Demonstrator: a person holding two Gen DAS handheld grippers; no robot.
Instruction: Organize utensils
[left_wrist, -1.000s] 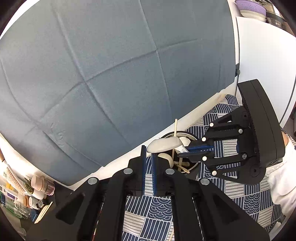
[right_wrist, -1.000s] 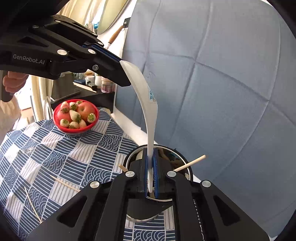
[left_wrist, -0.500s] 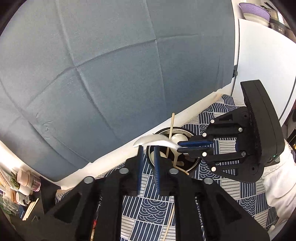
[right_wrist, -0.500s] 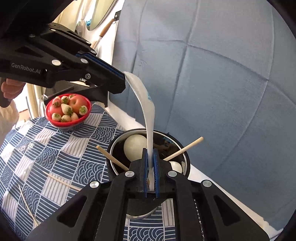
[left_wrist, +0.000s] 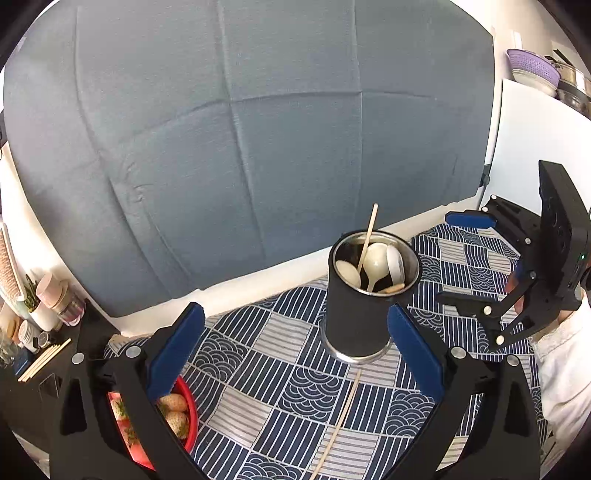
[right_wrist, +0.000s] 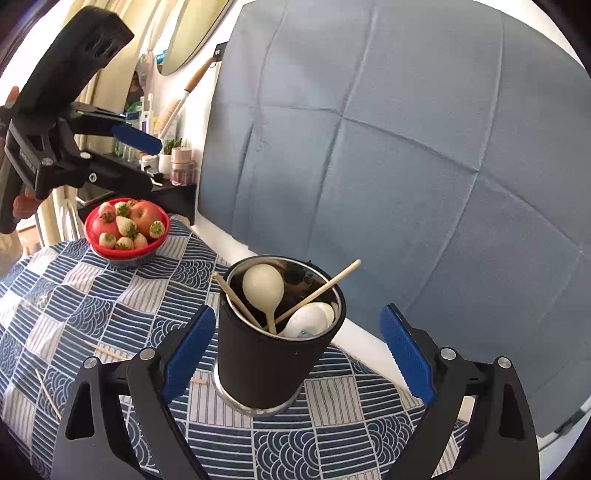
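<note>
In the left wrist view, the left gripper (left_wrist: 295, 347) has just been opening; its jaws stand wide with nothing between the pads. The utensil holder (left_wrist: 356, 317) stands on the patterned tablecloth (left_wrist: 258, 369) near its far edge, with white spoons (left_wrist: 376, 258) and a chopstick (left_wrist: 367, 236) inside. A loose chopstick (left_wrist: 338, 421) lies nearer.

In the right wrist view, the right gripper (right_wrist: 299, 350) has likewise just been opening and holds nothing. A red fruit bowl (right_wrist: 125, 251) sits by the cloth's far left corner.

wrist views downward, sharing holder (left_wrist: 373, 295)
</note>
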